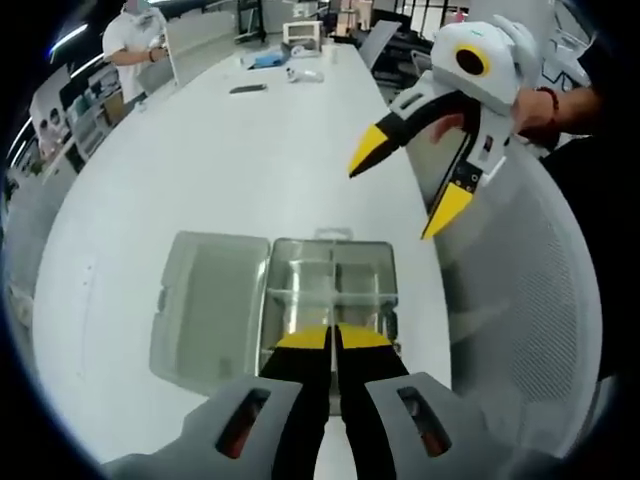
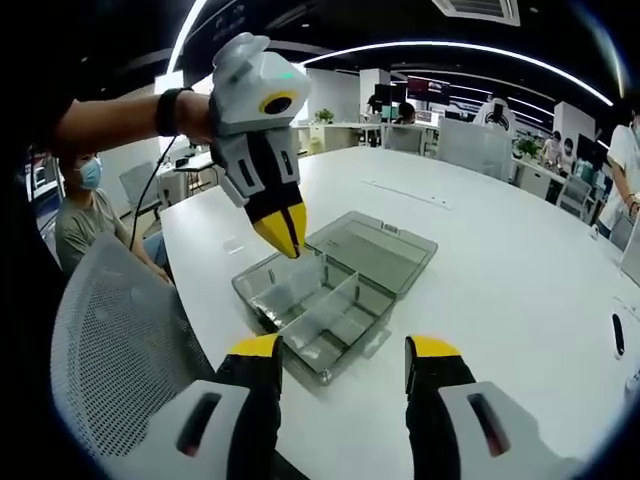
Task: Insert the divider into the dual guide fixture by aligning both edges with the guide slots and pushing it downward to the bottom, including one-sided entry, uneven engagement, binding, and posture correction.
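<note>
— Two hand-held grippers are up over the white tabletop [image 1: 200, 170]. What's around you?

— A clear compartment box [image 2: 320, 300] lies near the tabletop's edge, its lid [image 2: 380, 245] swung flat beside it. A mesh chair back [image 2: 110, 340] stands just off that edge. Small items [image 1: 275, 70] sit far down the tabletop, well apart from the box.

— And your grippers?

— Your left hand-held gripper [image 2: 283, 230] hangs above the box's near corner, jaws pressed together, tips pointing down; whether anything thin is pinched there, I cannot tell. Your right hand-held gripper [image 2: 345, 365] has its jaws spread wide, holding nothing.

— The dividers?

— Clear dividers [image 2: 325, 300] stand upright inside the box; the long one runs along the box's length, shorter ones crossing it.
</note>
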A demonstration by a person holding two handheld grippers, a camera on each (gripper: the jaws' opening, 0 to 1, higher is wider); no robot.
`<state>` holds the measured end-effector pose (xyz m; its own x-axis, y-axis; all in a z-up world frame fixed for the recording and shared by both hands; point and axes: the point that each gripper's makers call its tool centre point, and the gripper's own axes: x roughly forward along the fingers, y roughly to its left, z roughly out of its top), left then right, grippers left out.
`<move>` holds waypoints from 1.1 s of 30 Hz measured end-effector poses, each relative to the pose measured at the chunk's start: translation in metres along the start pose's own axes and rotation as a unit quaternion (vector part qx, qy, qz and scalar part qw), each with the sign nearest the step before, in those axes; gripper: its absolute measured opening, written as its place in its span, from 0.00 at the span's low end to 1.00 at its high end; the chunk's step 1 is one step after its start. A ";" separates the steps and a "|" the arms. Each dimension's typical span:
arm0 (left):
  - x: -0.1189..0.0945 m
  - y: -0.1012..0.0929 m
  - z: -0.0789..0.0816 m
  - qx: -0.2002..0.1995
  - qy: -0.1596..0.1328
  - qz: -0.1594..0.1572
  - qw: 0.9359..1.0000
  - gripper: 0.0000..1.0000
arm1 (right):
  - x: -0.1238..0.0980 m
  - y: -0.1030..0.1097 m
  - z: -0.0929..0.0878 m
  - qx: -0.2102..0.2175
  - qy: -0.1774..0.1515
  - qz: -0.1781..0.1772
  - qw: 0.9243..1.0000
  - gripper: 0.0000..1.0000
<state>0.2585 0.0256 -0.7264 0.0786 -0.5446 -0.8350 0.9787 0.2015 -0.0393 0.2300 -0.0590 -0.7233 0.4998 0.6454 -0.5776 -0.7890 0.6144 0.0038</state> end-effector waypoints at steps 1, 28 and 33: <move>0.000 0.000 0.000 0.000 0.000 0.000 1.000 0.00 | 0.000 0.000 0.000 0.000 0.001 0.000 1.000 0.46; 0.002 -0.001 0.000 0.011 0.018 0.000 1.000 0.00 | 0.002 0.003 -0.001 -0.002 0.004 0.004 1.000 0.45; 0.003 0.000 -0.001 0.020 0.033 0.000 0.999 0.00 | 0.002 0.003 -0.002 0.000 0.004 0.003 1.000 0.45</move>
<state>0.2581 0.0252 -0.7292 0.0668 -0.4902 -0.8691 0.9857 0.1677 -0.0188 0.2282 -0.0568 -0.7261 0.4915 0.6454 -0.5847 -0.7925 0.6099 0.0071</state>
